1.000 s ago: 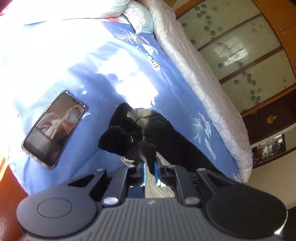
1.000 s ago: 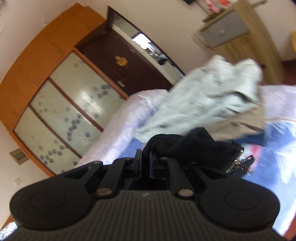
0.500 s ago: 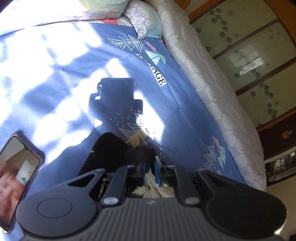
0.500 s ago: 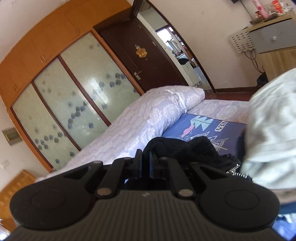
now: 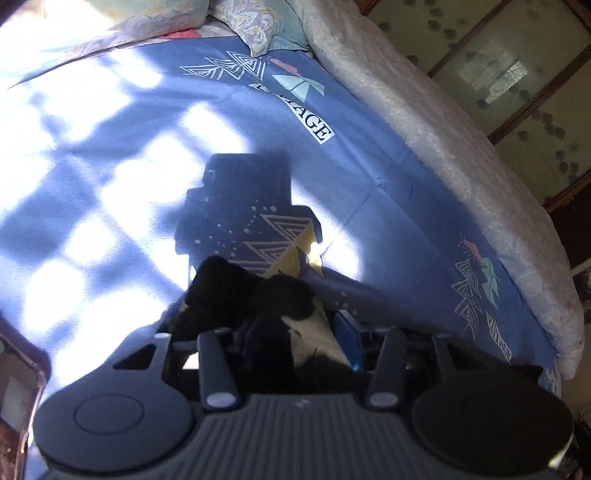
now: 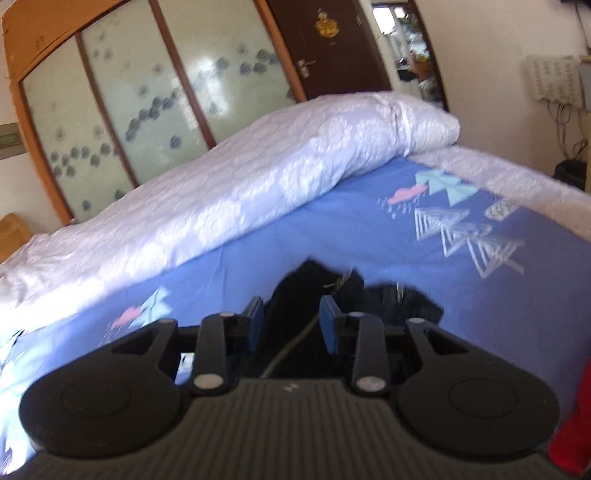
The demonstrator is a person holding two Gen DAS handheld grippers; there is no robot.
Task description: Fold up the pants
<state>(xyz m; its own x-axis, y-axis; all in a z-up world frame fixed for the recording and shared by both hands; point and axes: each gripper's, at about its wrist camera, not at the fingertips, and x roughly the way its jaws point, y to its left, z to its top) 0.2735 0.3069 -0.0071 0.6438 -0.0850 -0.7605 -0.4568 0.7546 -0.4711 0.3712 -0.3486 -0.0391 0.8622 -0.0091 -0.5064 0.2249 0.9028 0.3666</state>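
The left gripper (image 5: 301, 332) pointed steeply down at a bed covered by a blue cotton sheet printed with white line triangles (image 5: 354, 192). Its blue-padded fingers (image 5: 349, 339) were spreading apart, and a bunched part of the black fleecy pants (image 5: 236, 295), showing a pale lining, lay between them; the right-hand pad seemed clear of the cloth, while the other pad was hidden behind it. The pants rested on the sheet directly in front of this gripper, in the gripper's own shadow, with sunlit patches around.

The right gripper (image 6: 291, 321) looked along the bed at a shallower angle. Its blue-padded fingers (image 6: 328, 325) were also spreading, with another dark, crumpled part of the pants (image 6: 317, 291) between them and a thin cord running back through the gap. Neither pad plainly pressed the cloth, though the view was somewhat blurred.

A rolled white quilt with a crinkled floral texture (image 6: 229, 188) lay along the far side of the sheet, beside frosted sliding wardrobe doors in an orange wooden frame (image 6: 147, 85). Patterned pillows (image 5: 255, 26) sat at the head of the bed. The rounded corner of a phone in a clear case (image 5: 18, 373) lay at the left edge of the left view.
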